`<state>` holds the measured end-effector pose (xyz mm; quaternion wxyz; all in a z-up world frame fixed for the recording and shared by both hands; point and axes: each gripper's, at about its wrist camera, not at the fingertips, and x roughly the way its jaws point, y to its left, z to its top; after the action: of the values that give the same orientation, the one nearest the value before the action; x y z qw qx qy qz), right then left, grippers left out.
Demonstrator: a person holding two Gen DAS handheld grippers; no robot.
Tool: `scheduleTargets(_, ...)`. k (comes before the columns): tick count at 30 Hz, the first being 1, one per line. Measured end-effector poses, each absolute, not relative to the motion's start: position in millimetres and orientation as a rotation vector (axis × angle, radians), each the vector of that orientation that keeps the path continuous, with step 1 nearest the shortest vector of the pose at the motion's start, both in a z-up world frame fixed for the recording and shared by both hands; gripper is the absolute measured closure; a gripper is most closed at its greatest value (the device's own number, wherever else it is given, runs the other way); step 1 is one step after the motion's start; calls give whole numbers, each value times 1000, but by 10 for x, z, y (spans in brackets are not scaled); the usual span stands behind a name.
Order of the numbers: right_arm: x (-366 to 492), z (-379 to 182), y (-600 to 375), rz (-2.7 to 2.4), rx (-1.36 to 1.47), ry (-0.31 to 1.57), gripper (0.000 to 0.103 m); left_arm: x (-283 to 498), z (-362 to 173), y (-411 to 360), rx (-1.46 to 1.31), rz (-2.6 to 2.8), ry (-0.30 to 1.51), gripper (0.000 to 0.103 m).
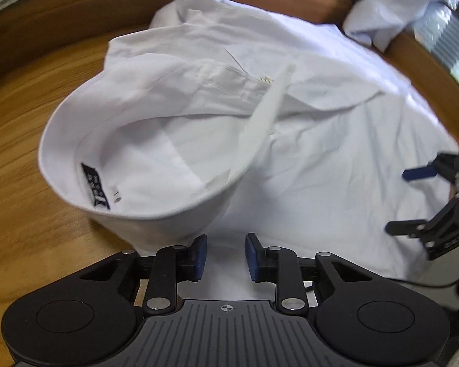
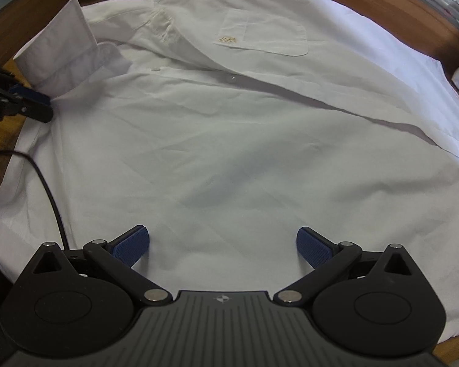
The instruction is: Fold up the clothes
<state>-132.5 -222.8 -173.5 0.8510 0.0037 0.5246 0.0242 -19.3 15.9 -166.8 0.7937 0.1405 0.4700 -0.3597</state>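
**Loose collar, spread shirt: where this fold could slip**

While the white shirt [image 2: 229, 153] lies spread front-up over most of the wooden tabletop [image 1: 21, 116], its hem end hangs near my side and its far shoulder reaches toward the back edge, so nearly all the cloth is free to slide. That is my biggest worry: the wood looks smooth, and a pull from one hand alone would likely drag the whole shirt toward an edge instead of creasing it. The open front comes next; the button strip runs slantwise across the chest, and if I lift one panel the other may gape and bunch under the fold.

My right gripper [image 2: 223, 244] hovers over the lower body of the shirt with its jaws spread wide and nothing between them. My left gripper [image 1: 226, 255] sits at the collar end; its jaws stand a narrow gap apart with white cloth right in front of them, and I judge they hold nothing, though the nearest cloth is partly hidden behind the pads.

The collar [image 1: 131, 159] stands up in a loop, label showing, so it could flop the wrong way. A crumpled white garment [image 1: 391, 6] at the far right corner might snag a swung sleeve. The chest pocket [image 2: 266, 30] could wrinkle.
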Motion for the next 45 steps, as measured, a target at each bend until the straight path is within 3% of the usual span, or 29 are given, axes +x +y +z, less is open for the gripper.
scheduleTargets(7,-1164,-1699,-2247,44,21,1172,0,-208,-1442,453,189,-697,980,53)
scheduleTargets(18,-328,-775,-2335,411,-69,949,0,-248,-996,789,-161,-291,903,30)
scheduleTargets(27,694,-641,-2086,886,-245,881,0,-328,-950,637,-430,68,843,32)
scheduleTargets(35,1543,-916,-1987,1032,-240,929,4,-91,-1171,578,-438,126,878,33)
scheduleTargets(39,1863,-1091,-1900,1060,-148,984,10,79,-1317,617,-431,118,904,37)
scheduleTargets(45,2132,-1365,-1772,1074,-32,1060,16,257,-1471,798,-523,96,907,51)
